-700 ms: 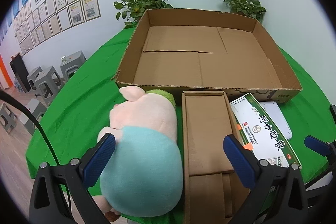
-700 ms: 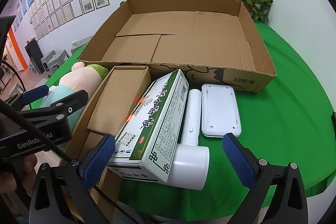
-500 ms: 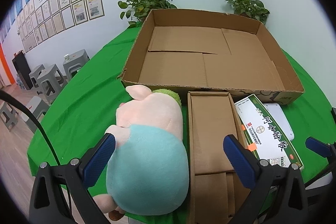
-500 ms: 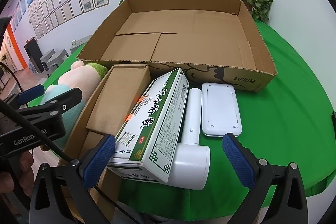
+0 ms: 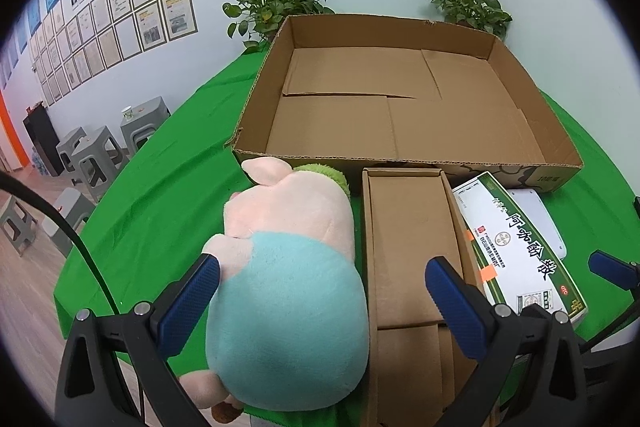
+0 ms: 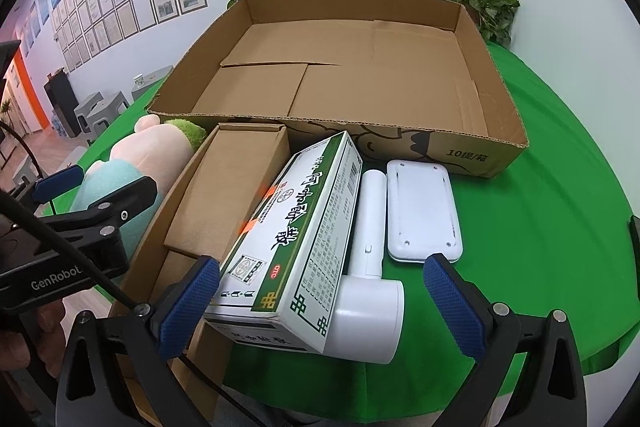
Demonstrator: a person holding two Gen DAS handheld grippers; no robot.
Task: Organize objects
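A big open cardboard tray (image 5: 400,163) (image 6: 460,147) lies at the back of the green table, nothing in it. In front of it lie a plush pig (image 5: 288,267) (image 6: 132,163), a narrow brown carton (image 5: 412,239) (image 6: 236,187), a green-and-white medicine box (image 5: 520,251) (image 6: 296,227), a white hair dryer (image 6: 370,283) and a flat white device (image 5: 538,219) (image 6: 422,211). My left gripper (image 5: 320,291) hovers open over the pig's back and the carton. My right gripper (image 6: 320,291) hovers open over the medicine box and the dryer. Neither touches anything.
The green cloth (image 6: 560,227) (image 5: 160,195) drops off at the near edge. Two potted plants (image 5: 276,7) (image 5: 468,3) stand behind the tray against the wall. Grey stools (image 5: 96,155) stand on the floor to the left. A hand (image 6: 24,331) holds the left gripper.
The left gripper has shifted a little left, so the pig and carton sit further right in its view. The right gripper has barely moved. Both stay open.
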